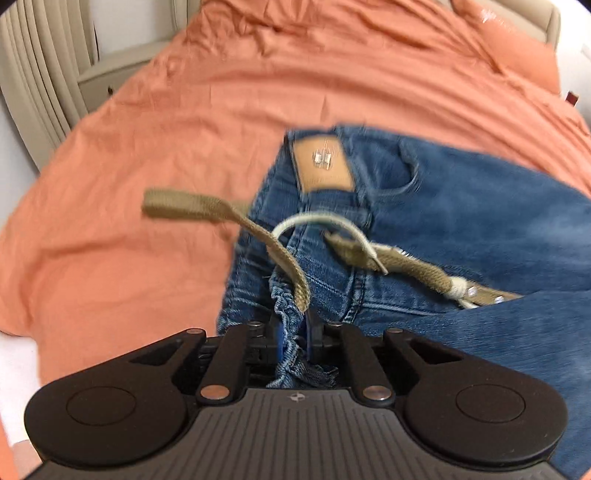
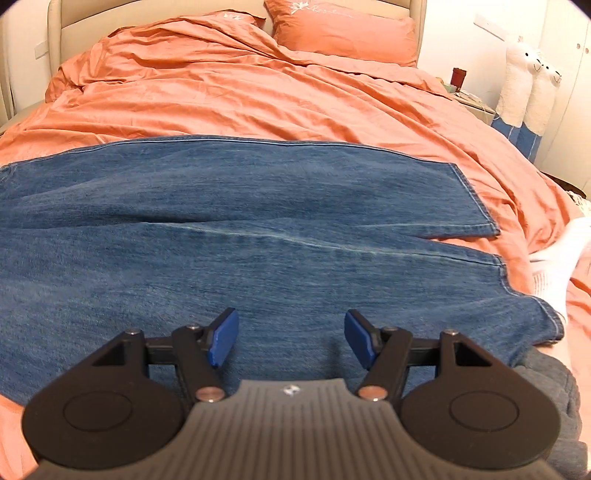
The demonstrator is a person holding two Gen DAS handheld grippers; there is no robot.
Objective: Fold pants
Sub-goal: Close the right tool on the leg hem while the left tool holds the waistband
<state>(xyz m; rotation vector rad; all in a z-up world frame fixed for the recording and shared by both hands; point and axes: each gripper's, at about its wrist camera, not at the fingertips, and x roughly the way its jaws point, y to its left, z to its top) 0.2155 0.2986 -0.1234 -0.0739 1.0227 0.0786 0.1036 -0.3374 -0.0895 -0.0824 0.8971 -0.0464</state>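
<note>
The blue denim pants (image 1: 461, 221) lie flat on the big bed w/ the wrinkled orange cover (image 1: 147, 166). In the left wrist view you see the top part of the pants: a tan leather patch (image 1: 323, 164) on the waist, a floppy tan cloth belt (image 1: 258, 229) looped through, and a thin white cord (image 1: 332, 225) curling over it. One end of the belt sticks out to the left, off the pants & over the cover.

The left gripper (image 1: 291, 332) is pinched tight on a bunched-up bit of the pants near the waist; blue cloth is squeezed btw. its jaws. This view is a bit blurry.

In the right wrist view, both legs of the pants (image 2: 258, 206) lie side by side across the bed, hems to the right. The right gripper (image 2: 291, 341) hangs just over the near leg w/ its blue pads (image 2: 223, 341) wide apart, holding nothing. Can't tell if the pads touch the cloth.

Far back sits an orange pillow (image 2: 343, 33) by the cream headboard (image 2: 66, 33). A white sock (image 2: 554, 262) shows at the right edge, next to the near hem.
</note>
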